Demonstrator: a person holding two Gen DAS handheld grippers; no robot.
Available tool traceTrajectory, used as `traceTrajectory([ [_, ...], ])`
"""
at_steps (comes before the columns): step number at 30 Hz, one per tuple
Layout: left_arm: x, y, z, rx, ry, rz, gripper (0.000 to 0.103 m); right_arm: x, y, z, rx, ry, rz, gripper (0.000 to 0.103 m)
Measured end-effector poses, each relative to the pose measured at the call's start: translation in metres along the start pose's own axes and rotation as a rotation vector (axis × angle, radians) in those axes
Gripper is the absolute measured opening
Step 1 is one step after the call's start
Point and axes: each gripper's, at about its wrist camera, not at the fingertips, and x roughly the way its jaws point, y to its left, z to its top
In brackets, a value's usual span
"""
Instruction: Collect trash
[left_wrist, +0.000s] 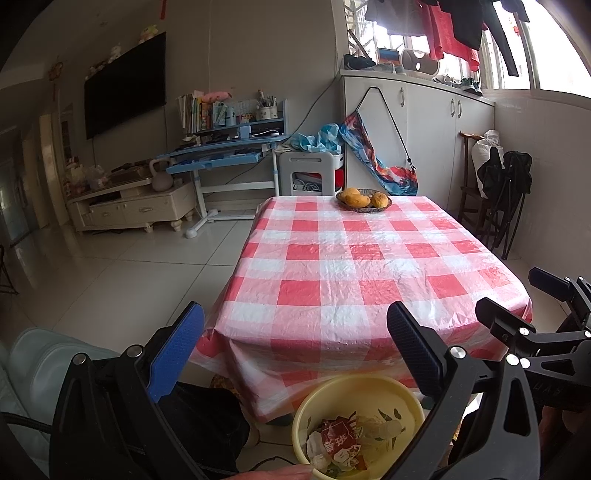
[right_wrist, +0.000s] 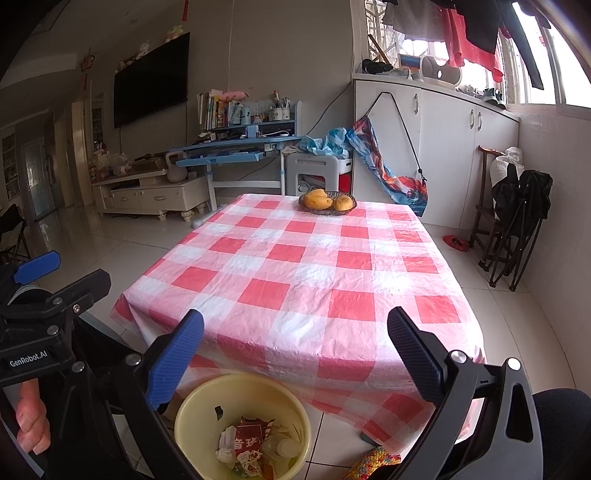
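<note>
A yellow bin (left_wrist: 410, 400) stands on the floor by the table's near edge; it also shows in the right wrist view (right_wrist: 201, 408). It holds a red wrapper (left_wrist: 338, 435) (right_wrist: 249, 434), crumpled tissue (right_wrist: 225, 441) and other scraps. My left gripper (left_wrist: 295, 339) is open and empty, held above the bin. My right gripper (right_wrist: 295, 341) is open and empty, above the bin and the table's near edge. Each gripper shows in the other's view: the right one (left_wrist: 517, 295), the left one (right_wrist: 62, 273).
The table (left_wrist: 332, 258) has a red-and-white checked cloth. A basket of mangoes (left_wrist: 364, 200) (right_wrist: 327, 202) sits at its far end. Folded chairs (right_wrist: 517, 221) stand at the right wall. A blue desk (left_wrist: 221, 155) stands beyond.
</note>
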Motion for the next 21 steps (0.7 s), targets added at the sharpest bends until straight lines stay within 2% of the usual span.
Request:
traceTrajectory([
  [5, -0.003, -0.001, 0.015, -0.005, -0.004, 0.013, 0.096, 0.004, -0.005, 0.005, 0.028, -0.005, 0.012, 0.095],
  [10, 0.007, 0.003, 0.036, -0.029, 0.006, 0.015, 0.096, 0.012, -0.018, 0.034, 0.047, -0.025, 0.023, 0.095],
  [21, 0.087, -0.002, 0.114, -0.060, -0.007, 0.020, 0.096, 0.070, -0.043, 0.108, 0.012, -0.074, 0.018, 0.095],
])
